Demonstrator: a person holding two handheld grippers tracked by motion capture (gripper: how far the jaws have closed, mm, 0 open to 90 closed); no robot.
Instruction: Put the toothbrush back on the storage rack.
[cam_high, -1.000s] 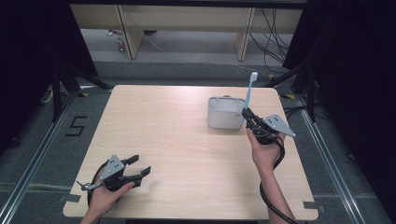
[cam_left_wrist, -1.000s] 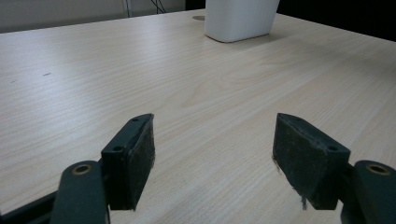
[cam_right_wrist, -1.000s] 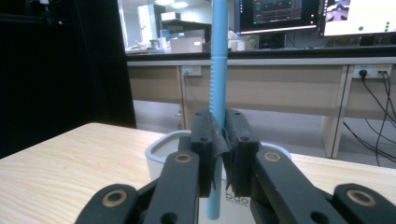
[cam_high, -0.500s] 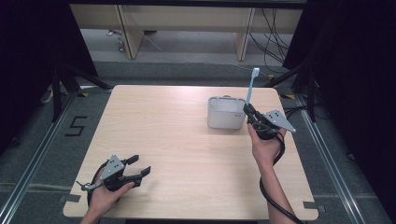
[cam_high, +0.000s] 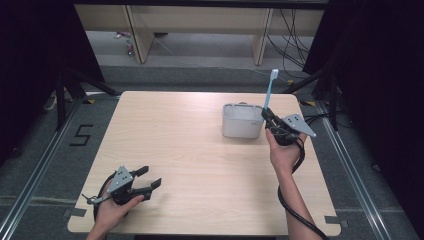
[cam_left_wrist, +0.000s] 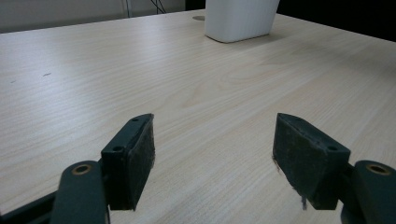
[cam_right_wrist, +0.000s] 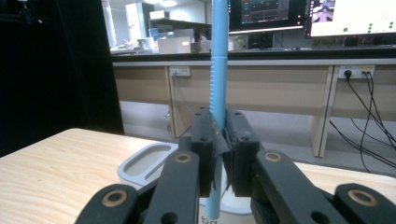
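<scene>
A light blue toothbrush (cam_high: 270, 94) stands upright with its bristle end up, and my right gripper (cam_high: 267, 116) is shut on its handle just right of a white holder cup (cam_high: 242, 121). In the right gripper view the blue handle (cam_right_wrist: 218, 70) runs up between the closed jaws (cam_right_wrist: 219, 144), its lower end over the cup (cam_right_wrist: 149, 161). My left gripper (cam_high: 148, 178) rests at the table's near left corner, open with nothing between its jaws. From the left gripper view the cup (cam_left_wrist: 240, 19) stands far off across bare wood, beyond the open gripper (cam_left_wrist: 212, 158).
The light wooden table (cam_high: 190, 150) stretches wide between the two hands. A black cable (cam_high: 292, 205) trails from the right gripper along the forearm. Dark curtains flank both sides, and desks with cables (cam_high: 290, 30) stand beyond the far edge.
The right hand has carried the toothbrush slightly farther from me and brought it a little more upright beside the cup. The left hand has not moved.
</scene>
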